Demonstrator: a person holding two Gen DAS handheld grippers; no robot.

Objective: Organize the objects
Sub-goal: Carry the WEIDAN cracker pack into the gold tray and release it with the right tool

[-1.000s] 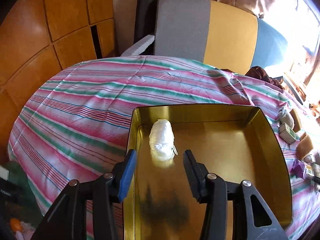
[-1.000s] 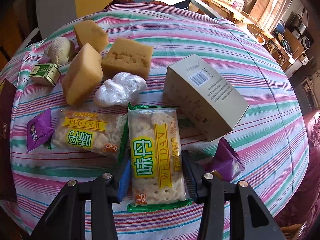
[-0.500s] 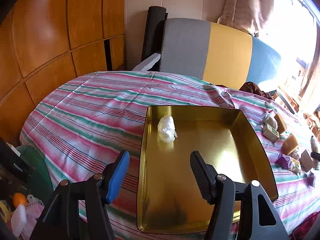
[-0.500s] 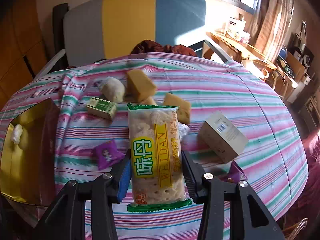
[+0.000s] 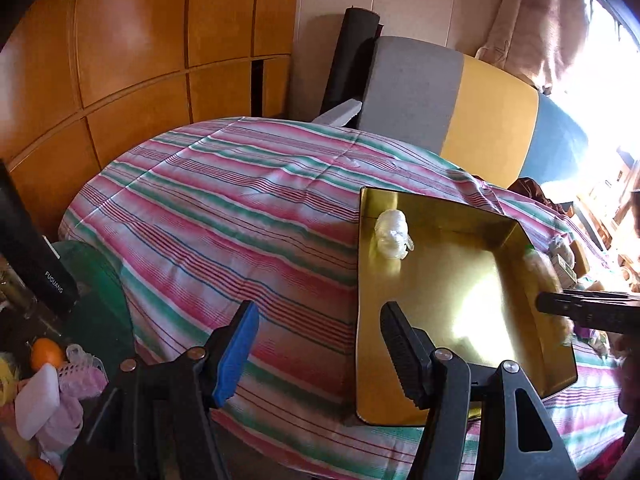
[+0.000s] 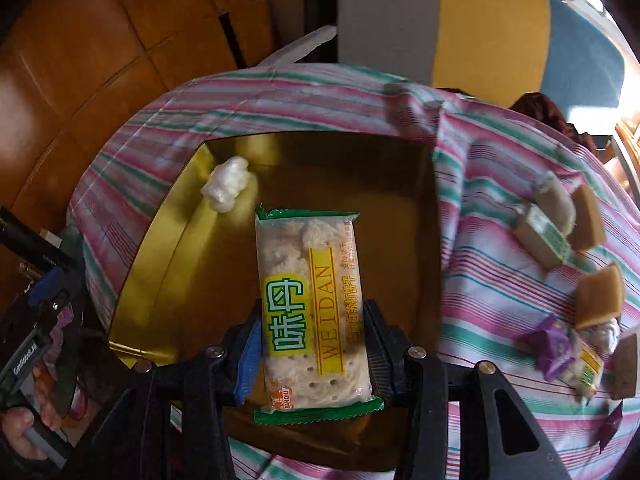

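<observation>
My right gripper (image 6: 311, 344) is shut on a green-edged pack of crackers (image 6: 310, 304), held above the gold tray (image 6: 160, 280). A white plastic-wrapped lump (image 6: 227, 189) lies in the tray's far left corner. My left gripper (image 5: 318, 344) stands open with nothing between its fingers, over the striped cloth at the tray's near left rim (image 5: 358, 300). The same lump (image 5: 393, 234) shows in the left wrist view. The right gripper's dark body (image 5: 588, 312) reaches in over the tray's right side.
Yellow sponge blocks (image 6: 598, 296), a small green box (image 6: 544, 240), a purple packet (image 6: 550, 348) and another cracker pack (image 6: 586, 368) lie on the striped cloth to the tray's right. A grey-yellow-blue chair (image 5: 460, 108) stands behind the table. Clutter sits on the floor (image 5: 44, 380) at left.
My right gripper carried the cracker pack from the pile leftward to above the gold tray. My left gripper drew back and left, away from the lump, with its jaws wider.
</observation>
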